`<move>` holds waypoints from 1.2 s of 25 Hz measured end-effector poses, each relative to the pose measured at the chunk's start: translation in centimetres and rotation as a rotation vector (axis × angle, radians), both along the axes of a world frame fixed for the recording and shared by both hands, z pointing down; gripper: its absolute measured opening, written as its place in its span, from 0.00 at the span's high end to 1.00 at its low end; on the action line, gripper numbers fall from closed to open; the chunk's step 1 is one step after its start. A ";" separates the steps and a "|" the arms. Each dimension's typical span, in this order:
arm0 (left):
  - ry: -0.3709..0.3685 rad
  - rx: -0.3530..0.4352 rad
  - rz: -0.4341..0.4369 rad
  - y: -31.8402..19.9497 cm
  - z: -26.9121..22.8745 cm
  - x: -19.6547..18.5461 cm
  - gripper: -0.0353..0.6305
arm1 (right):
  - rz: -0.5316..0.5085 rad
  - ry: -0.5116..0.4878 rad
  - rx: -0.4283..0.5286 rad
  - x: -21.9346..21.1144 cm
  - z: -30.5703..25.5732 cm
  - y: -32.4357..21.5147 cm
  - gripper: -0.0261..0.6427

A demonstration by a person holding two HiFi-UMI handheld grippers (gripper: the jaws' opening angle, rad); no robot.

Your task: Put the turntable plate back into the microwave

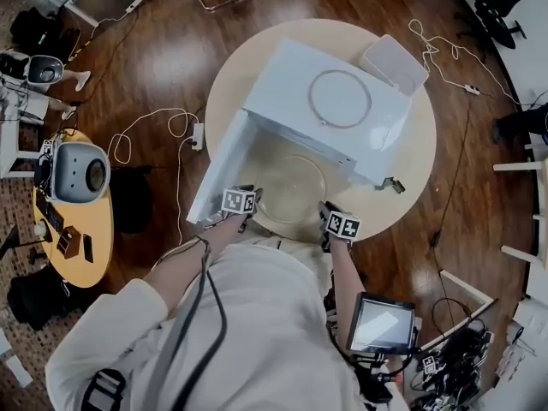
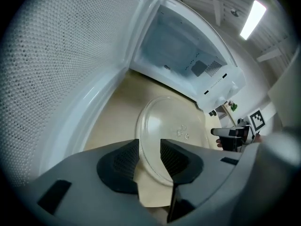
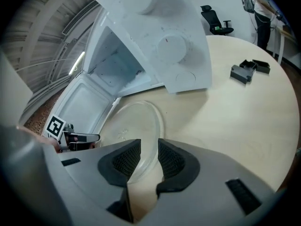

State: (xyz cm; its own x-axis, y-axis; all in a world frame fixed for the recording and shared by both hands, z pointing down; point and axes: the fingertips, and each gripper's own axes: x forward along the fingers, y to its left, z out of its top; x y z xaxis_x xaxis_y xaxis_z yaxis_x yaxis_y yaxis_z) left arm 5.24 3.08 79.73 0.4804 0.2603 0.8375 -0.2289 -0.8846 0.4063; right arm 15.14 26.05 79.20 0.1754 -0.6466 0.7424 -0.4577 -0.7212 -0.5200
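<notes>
The clear glass turntable plate [image 1: 291, 187] lies flat on the round table in front of the white microwave [image 1: 330, 101]. The microwave's door [image 1: 218, 168] is swung open to the left and its cavity [image 2: 181, 51] is empty. My left gripper [image 1: 255, 200] is at the plate's left rim and my right gripper [image 1: 326, 212] at its right rim. In the left gripper view the plate [image 2: 176, 126] has its near rim running between the open jaws of that gripper [image 2: 149, 155]. In the right gripper view the plate [image 3: 127, 126] likewise has its rim in the gap of the open right gripper [image 3: 149, 158].
A thin roller ring [image 1: 340, 98] lies on top of the microwave. A white tub [image 1: 394, 62] stands behind it on the round table [image 1: 411, 169]. Small dark parts [image 3: 249, 69] lie on the table to the right. The open door [image 2: 61, 74] walls off the left side.
</notes>
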 end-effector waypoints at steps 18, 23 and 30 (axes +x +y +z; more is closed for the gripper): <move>-0.039 -0.058 -0.058 0.6 2.3 -0.4 0.76 | 0.085 -0.118 0.085 0.3 2.7 -0.9 0.79; -0.044 -0.083 -0.035 1.3 2.3 -0.5 0.76 | 0.203 -0.190 0.165 0.2 2.7 -1.1 0.79; -0.056 -0.129 -0.055 2.4 2.3 -1.2 0.76 | 0.456 -0.301 0.272 0.4 2.9 1.1 0.89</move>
State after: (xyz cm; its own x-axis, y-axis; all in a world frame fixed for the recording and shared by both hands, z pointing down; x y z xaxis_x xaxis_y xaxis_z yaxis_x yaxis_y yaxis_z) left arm 4.06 5.49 82.00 0.4502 0.3424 0.8247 -0.3013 -0.8112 0.5012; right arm 15.56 27.12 82.08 0.2874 -0.7291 0.6211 0.0614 -0.6331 -0.7716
